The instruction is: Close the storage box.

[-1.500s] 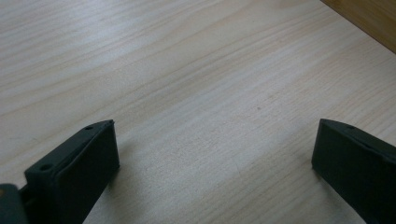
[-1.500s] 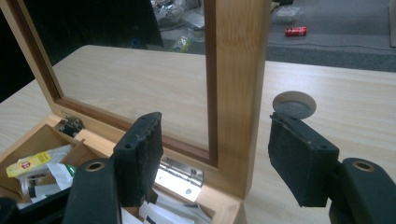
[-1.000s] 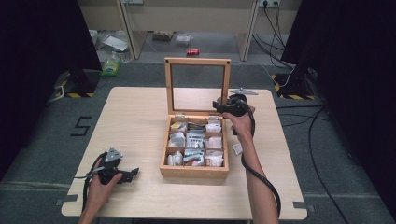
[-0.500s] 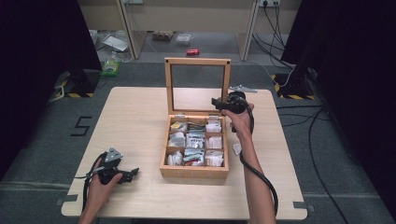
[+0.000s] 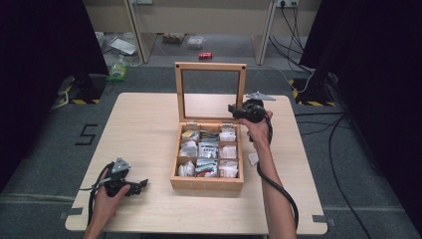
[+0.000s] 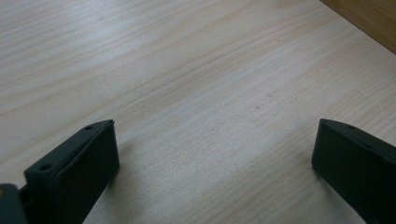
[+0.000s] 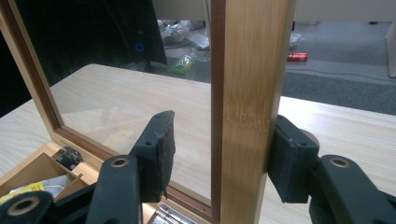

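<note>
Right hand-held gripper (image 7: 217, 154) unmoved, jaws loosely straddling lid frame (image 7: 247, 93); left hand-held gripper (image 6: 215, 154) wide open, empty, unchanged

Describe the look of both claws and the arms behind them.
Both are black handheld tools. The left claw has two blocky matte pads with small screw holes and a grey three-cornered plate on top. The right claw has round pivot bolts and a thick black cable. Forearms are bare, no sleeves.

box (image 5: 207, 183) mid-table (image 5: 144, 119) | lid (image 5: 211, 66) upright behind | packets (image 5: 208, 150) in compartments
</note>
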Motion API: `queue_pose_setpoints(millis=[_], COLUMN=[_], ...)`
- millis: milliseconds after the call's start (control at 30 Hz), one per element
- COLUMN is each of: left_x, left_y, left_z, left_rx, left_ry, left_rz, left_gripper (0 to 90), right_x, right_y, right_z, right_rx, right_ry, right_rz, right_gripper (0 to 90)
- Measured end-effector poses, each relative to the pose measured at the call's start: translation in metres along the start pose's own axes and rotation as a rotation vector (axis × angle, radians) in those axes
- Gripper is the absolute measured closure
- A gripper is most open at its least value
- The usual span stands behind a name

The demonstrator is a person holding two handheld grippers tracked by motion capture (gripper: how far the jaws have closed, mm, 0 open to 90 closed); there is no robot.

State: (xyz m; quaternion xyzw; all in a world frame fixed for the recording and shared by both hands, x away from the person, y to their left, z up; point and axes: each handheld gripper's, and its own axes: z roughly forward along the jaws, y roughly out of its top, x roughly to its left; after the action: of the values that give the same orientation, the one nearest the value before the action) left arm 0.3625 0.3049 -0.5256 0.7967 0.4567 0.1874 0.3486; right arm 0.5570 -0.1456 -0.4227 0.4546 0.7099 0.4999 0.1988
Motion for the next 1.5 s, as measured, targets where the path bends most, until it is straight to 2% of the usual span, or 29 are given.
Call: queue_pose_setpoints(millis=[267,333,600,867,1100,1500], left_x=[0.0,0.0,0.0,0.0,0.0,0.0], left_y=[0.0,0.0,0.0,0.0,0.0,0.0], left_z=[0.0,0.0,0.0,0.0,0.0,0.0], left_rx=[0.001,0.001,0.001,-0.001,0.0,0.0], left_ry=[0.001,0.001,0.001,-0.001,0.0,0.001], left_rz=[0.0,0.0,0.0,0.0,0.0,0.0], left_gripper=[0.0,0.0,0.0,0.0,0.0,0.0], right_x=[0.002,0.003,0.001,0.003,0.006,0.009], right_y=[-0.003,-0.004,-0.005,-0.01,-0.013,-0.018], right_z=[-0.004,-0.006,-0.013,-0.017,-0.023,-0.035], right_rx=[-0.016,-0.022,-0.039,-0.063,-0.082,-0.072], right_ry=[-0.003,0.003,0.018,0.018,0.023,0.044], right_rz=[-0.019,-0.008,-0.013,-0.039,-0.037,-0.059], right_gripper=[48.3,49.0,52.5,52.5,51.3,49.9])
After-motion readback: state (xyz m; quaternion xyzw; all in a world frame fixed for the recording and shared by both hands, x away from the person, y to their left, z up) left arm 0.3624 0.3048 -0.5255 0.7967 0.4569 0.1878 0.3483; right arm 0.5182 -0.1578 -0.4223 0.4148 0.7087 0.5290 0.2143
